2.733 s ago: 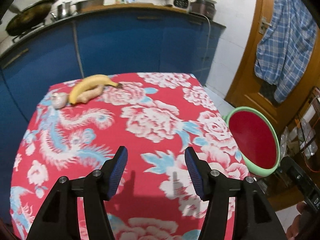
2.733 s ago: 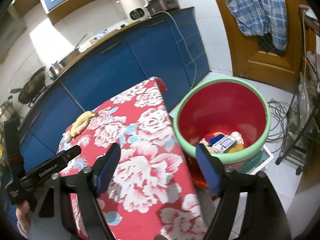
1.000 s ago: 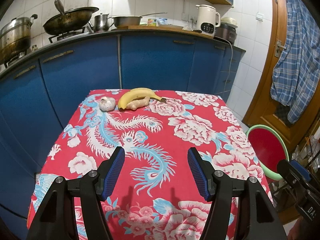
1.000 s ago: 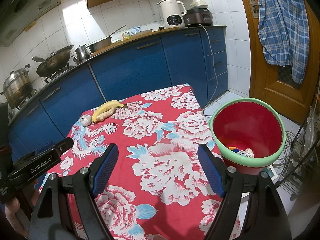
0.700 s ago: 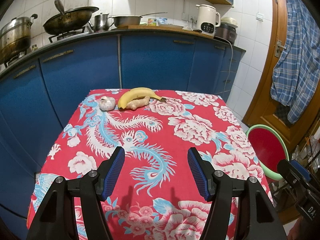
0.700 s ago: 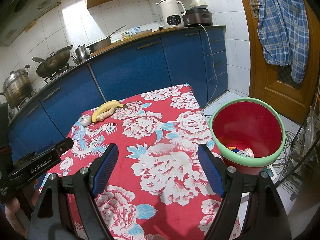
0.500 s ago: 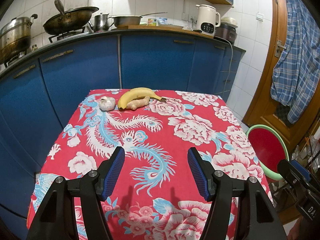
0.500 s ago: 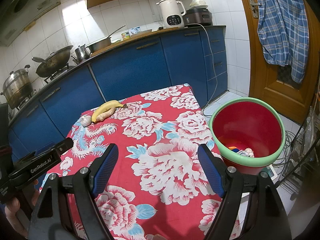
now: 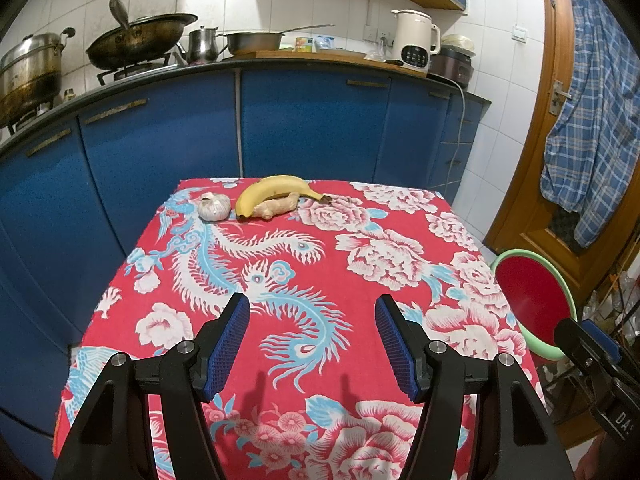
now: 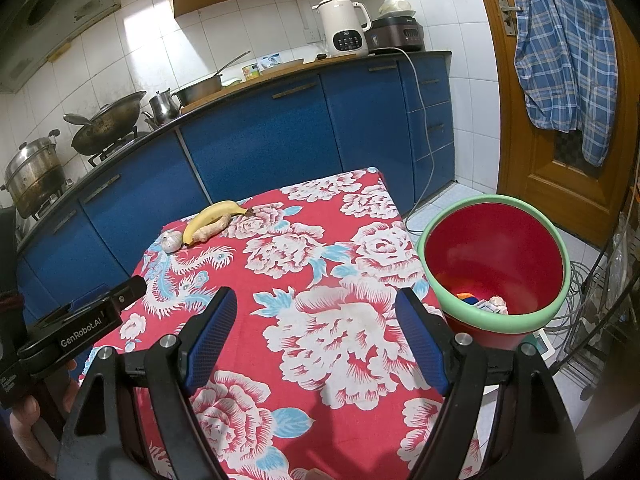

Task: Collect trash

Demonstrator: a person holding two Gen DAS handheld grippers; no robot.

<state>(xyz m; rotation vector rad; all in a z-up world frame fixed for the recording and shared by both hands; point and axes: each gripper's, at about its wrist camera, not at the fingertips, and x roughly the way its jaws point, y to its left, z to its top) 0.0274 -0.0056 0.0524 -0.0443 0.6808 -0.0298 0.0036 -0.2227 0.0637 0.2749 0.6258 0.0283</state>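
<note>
Trash (image 10: 482,303) lies at the bottom of the red bucket (image 10: 496,200), which stands on the floor just off the table's (image 9: 400,216) right edge. A banana (image 9: 276,194), a ginger root (image 9: 276,208) and a garlic bulb (image 9: 214,207) sit together at the table's far edge. The left gripper (image 9: 312,336) and right gripper (image 10: 316,332) hang over the near edge, jaws wide apart and empty.

A banana (image 9: 276,192), ginger (image 9: 277,209) and garlic (image 9: 214,207) are being kept at the table's (image 9: 384,368) far edge; a bin (image 10: 494,276) is being seen at right.
</note>
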